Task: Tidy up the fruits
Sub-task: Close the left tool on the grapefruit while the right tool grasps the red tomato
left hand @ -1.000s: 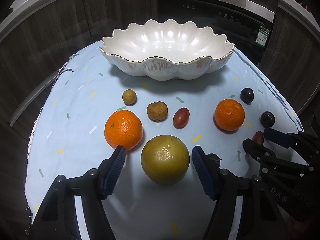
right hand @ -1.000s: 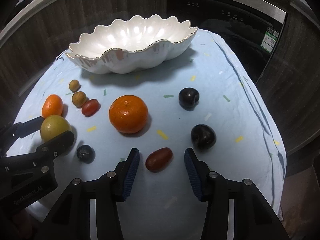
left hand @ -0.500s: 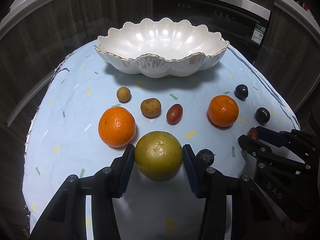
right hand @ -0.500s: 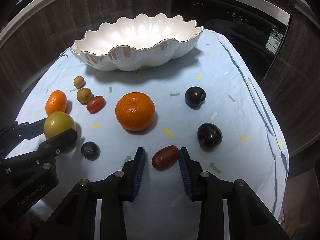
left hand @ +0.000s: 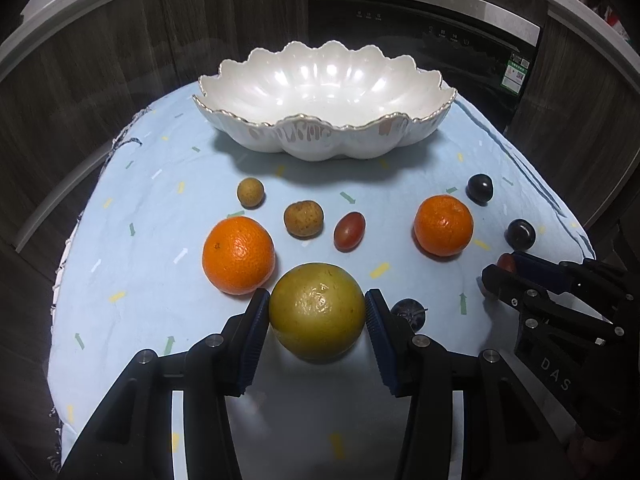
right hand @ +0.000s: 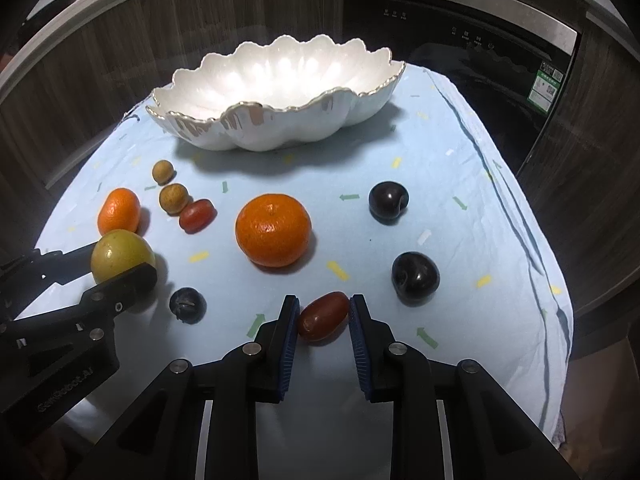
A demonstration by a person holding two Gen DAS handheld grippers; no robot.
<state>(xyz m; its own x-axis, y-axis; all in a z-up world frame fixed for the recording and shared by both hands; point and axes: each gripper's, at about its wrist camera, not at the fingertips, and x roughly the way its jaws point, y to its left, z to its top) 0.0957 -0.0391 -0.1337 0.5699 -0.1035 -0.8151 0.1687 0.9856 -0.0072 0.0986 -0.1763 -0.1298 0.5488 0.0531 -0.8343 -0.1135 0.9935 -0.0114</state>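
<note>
In the left wrist view the right tongs cover nearly all of a red oval fruit — only a sliver shows. A small dark fruit is half hidden behind the left tongs' right finger. In the right wrist view the left tongs hide the yellow-green fruit's lower part. The oven's labels are too small to read — and the desk's near edge lies behind the tongs
</note>
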